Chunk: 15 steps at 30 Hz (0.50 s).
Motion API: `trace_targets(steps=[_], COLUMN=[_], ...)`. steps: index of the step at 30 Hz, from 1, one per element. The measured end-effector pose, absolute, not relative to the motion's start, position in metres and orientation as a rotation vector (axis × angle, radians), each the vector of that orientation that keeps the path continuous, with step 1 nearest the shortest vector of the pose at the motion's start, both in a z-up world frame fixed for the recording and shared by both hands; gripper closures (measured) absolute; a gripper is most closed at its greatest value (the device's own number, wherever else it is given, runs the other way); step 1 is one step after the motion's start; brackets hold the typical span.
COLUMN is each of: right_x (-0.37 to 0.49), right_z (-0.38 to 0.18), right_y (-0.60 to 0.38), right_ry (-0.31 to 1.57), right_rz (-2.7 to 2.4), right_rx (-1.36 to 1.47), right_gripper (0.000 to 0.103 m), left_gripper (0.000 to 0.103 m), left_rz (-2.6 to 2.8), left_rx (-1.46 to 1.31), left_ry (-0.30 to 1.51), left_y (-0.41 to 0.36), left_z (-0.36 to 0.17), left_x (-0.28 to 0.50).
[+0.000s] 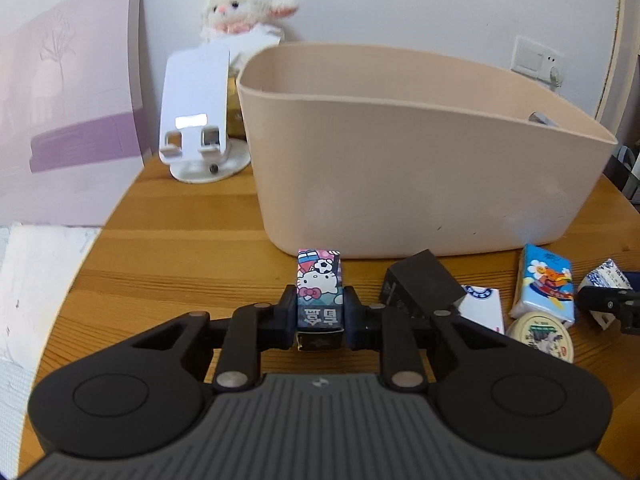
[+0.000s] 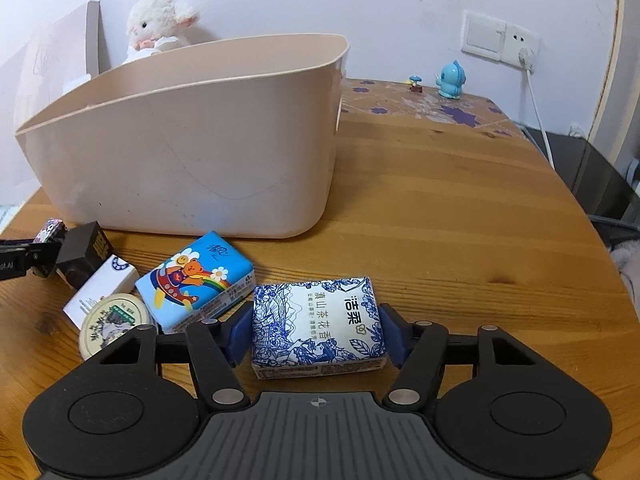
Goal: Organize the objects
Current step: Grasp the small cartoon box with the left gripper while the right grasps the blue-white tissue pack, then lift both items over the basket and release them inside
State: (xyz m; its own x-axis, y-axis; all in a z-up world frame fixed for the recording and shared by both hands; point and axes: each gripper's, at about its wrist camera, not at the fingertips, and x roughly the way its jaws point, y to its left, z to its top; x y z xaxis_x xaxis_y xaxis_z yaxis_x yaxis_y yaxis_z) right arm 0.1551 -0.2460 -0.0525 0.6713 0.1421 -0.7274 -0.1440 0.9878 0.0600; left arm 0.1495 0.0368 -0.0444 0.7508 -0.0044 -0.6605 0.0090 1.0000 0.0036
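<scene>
Blue-and-white printed wrapping fills the near centre of the right wrist view: the right gripper (image 2: pixel 319 334) has its blue fingers (image 2: pixel 240 334) pressed against both short ends of a blue-and-white tissue pack (image 2: pixel 318 326), whose long axis runs crosswise, from nine o'clock to three o'clock. In the left wrist view, the left gripper (image 1: pixel 320 312) pinches a slim Hello Kitty box (image 1: pixel 319 294) between black pads, its long axis pointing away toward twelve o'clock. Whether either item is lifted off the wooden table (image 2: pixel 460 208) I cannot tell.

Just beyond the right gripper, at ten o'clock, the loose things cluster close together: a cartoon tissue pack (image 2: pixel 196 282), a round tin (image 2: pixel 112 320), a white box (image 2: pixel 100 290) and a black adapter (image 2: pixel 82 254).

Farther off stands the beige bin (image 2: pixel 192 148), presumably where things go. It lies at twelve o'clock from the left gripper, directly ahead and near, and at eleven o'clock from the right. By my judgement the left hand has the straighter path; both loads must rise above the rim (image 1: pixel 400 98) first.

Behind the bin sits a plush lamb (image 1: pixel 244 4).
</scene>
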Motion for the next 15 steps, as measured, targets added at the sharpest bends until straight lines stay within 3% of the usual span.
trace_targets(steps=[15], right_x=[0.123], right_z=[0.002], right_y=[-0.251], right_ry=[0.701], right_rz=[0.204], right_rx=[0.023], right_gripper=[0.041], left_gripper=[0.078], left_rz=[-0.014], left_rx=[0.037], left_ry=[0.679], left_y=[0.036], left_z=[-0.007], left_x=[0.114])
